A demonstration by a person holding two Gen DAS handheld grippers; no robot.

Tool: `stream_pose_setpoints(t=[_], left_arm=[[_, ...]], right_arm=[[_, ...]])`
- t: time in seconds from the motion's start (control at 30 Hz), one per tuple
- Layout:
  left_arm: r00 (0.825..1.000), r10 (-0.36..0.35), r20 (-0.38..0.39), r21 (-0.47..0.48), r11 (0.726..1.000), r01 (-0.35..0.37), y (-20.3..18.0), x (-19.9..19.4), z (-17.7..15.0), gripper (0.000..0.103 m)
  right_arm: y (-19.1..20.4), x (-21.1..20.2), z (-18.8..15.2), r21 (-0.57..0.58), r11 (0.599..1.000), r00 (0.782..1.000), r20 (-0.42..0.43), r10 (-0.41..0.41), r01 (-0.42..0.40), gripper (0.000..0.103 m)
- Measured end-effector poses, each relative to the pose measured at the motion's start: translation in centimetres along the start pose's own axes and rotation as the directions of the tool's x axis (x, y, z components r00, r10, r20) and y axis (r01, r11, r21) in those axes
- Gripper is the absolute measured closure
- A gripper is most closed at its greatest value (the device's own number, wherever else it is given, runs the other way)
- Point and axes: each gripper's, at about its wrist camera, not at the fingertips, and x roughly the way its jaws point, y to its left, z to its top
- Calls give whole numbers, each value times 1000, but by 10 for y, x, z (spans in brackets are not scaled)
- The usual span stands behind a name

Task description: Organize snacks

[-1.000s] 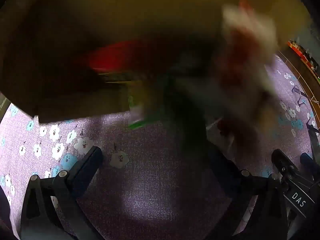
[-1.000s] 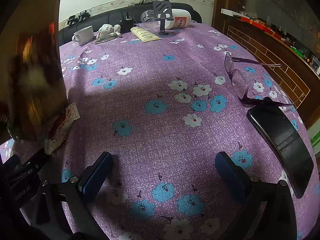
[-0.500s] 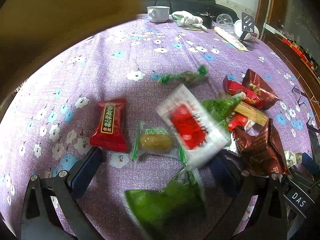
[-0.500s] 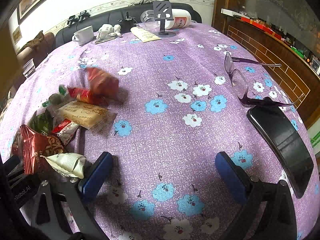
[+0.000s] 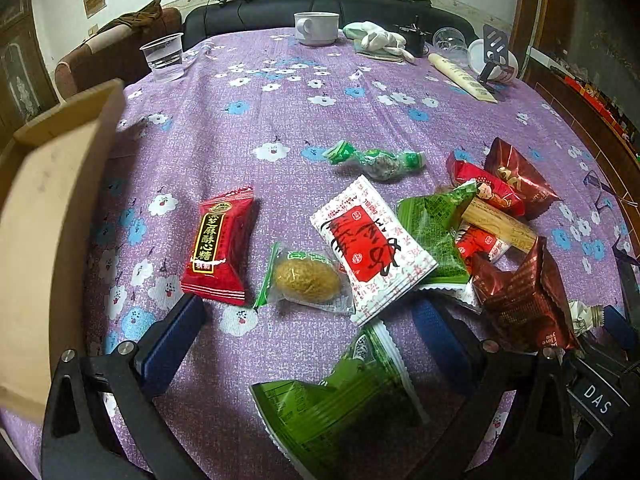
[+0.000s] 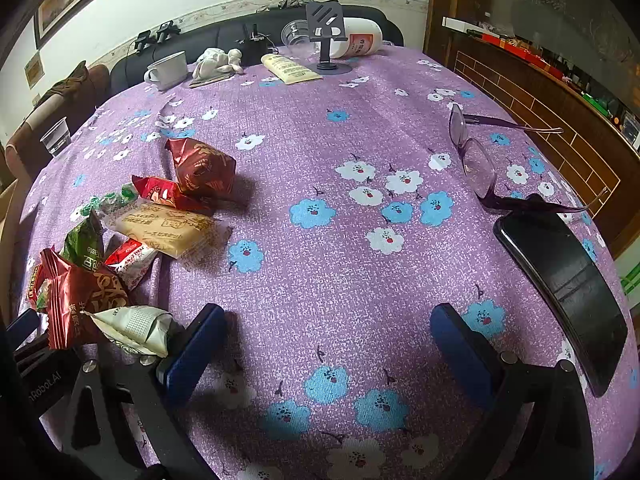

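red candy packet (image 5: 218, 250): flat on the bench, gold-and-black label upright, left of the heap
clear-wrapped yellow ball (image 5: 306, 278): green-edged wrapper, just beside the red packet
white-and-red sachet (image 5: 370, 248): tilted, overlapping a green bag (image 5: 434, 228)
green twist-wrapped sweet (image 5: 378, 160): apart, farther back
big green bag (image 5: 340, 400): nearest, lying crumpled
biscuit pack (image 6: 166, 230): clear wrap, pale biscuits, lying slantwise
dark red foil bags (image 6: 202, 168): puffed, at the heap's right edge

On the purple flowered tabletop (image 6: 344, 152) lie purple-framed plastic eyeglasses (image 6: 478, 160) just beside a black phone (image 6: 564, 280), with a white ceramic cup (image 6: 168, 70), a clear plastic cup (image 5: 163, 57) and a black phone stand (image 6: 326, 38) at the far edge.
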Motion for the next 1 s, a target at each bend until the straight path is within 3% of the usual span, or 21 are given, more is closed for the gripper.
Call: stream_pose_setpoints(t=[0.23,0.4,0.57,0.8,0.87,0.97,1.0], left_arm=[[1000,0,0,0,1000,0,-11,1,-1,0],[1000,0,0,0,1000,0,-12,2,-1,0],[1000,0,0,0,1000,0,-12,1,-1,0],[1000,0,-7,5,1000,0,-8,0,-1,0],[999,-44,-28,64,997,46,-14,1,-2,0],[998,-56,-28,99,993,59,-5,-7,-5,0],[998,-67,6,92,994,66,-2,-13,-9,0]], right_arm=[[1,0,1,-15,1000,1000,-10,12,-12,0],[-3,-1,3,-146,984,994,-57,96,-104,0],[-9,-2,3,-146,979,989,-56,137,-143,0],[-21,-13,7,-103,950,954,-85,287,-295,6],[-23,-17,8,-96,945,949,-83,304,-312,7],[-20,-28,5,-147,932,943,-57,327,-332,13],[-18,-36,4,-177,926,943,-36,332,-333,14]])
